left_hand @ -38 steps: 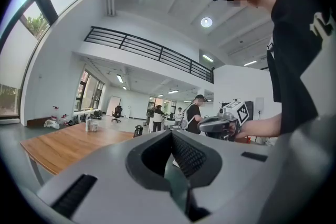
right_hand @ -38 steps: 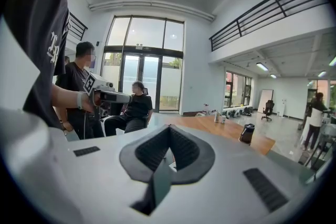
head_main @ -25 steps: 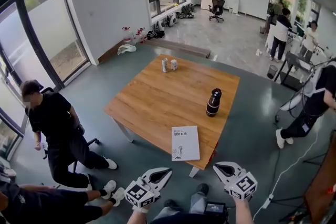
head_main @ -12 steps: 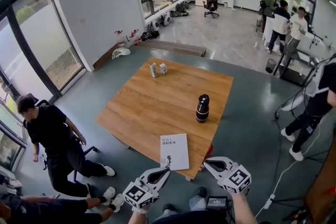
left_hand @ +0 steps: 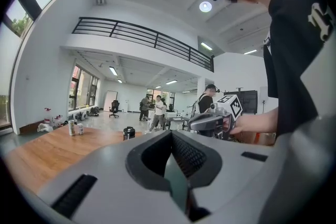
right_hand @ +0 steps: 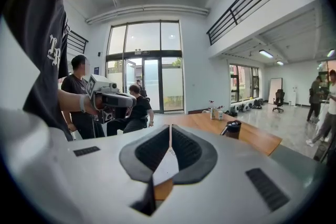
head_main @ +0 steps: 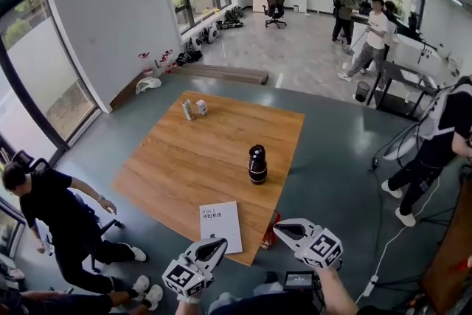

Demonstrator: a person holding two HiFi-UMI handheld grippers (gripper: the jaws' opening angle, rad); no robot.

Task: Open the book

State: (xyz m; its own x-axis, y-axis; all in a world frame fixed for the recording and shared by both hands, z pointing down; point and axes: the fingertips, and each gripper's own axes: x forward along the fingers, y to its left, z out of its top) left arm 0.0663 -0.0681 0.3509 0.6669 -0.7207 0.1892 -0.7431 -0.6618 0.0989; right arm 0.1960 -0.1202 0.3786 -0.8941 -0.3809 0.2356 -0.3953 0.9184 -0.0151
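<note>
Clearly, in the head view, you held both tools low at the near edge of the wooden table (head_main: 184, 158). The left gripper (head_main: 220, 242) had its tip over the near edge of the closed white book (head_main: 220, 221), which lay flat at the table's near corner; whether it touched could not be told. The right gripper (head_main: 279, 227) sat just right of the book, apart from it. A black bottle (head_main: 257, 164) stood upright beyond the book, and two cans (head_main: 187, 110) stood near the far corner. In the left gripper view, your jaws were pressed together with nothing between them. In the right gripper view, the jaws likewise met, empty, with the book's white cover showing below them.
</note>
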